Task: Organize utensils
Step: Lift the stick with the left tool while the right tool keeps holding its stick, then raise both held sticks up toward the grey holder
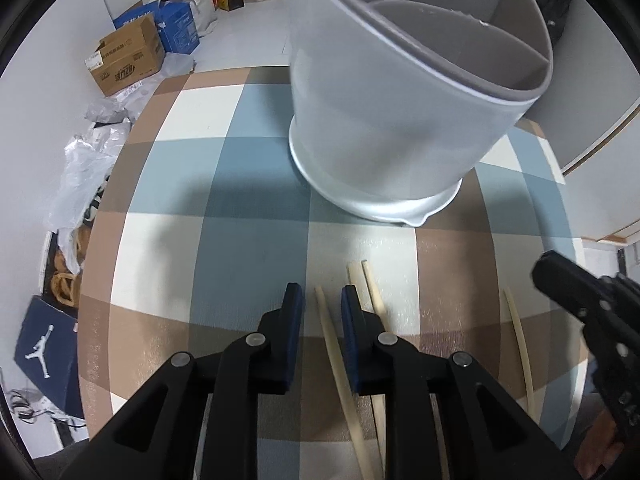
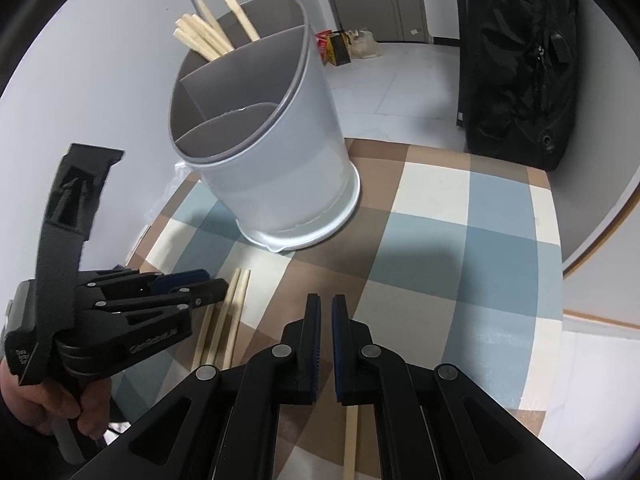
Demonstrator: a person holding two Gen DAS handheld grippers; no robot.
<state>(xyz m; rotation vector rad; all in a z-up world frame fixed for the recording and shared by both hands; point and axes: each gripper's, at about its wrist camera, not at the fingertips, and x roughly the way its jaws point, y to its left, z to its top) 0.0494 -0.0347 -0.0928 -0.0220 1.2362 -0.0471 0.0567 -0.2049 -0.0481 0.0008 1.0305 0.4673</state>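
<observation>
White walls [image 2: 120,40], pale floor [image 1: 248,32], cardboard boxes [image 1: 126,58], black bag [image 2: 520,60].

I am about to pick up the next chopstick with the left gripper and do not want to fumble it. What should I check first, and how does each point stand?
1. Left gripper open: ok.
2. One chopstick between its fingers, untouched: ok.
3. Neighbouring chopsticks outside the jaws: ok.
4. Utensil holder upright, compartments free: ok.
5. Right gripper shut and empty: ok; a chopstick lies beneath it.
6. Checked tablecloth flat: ok.
</observation>
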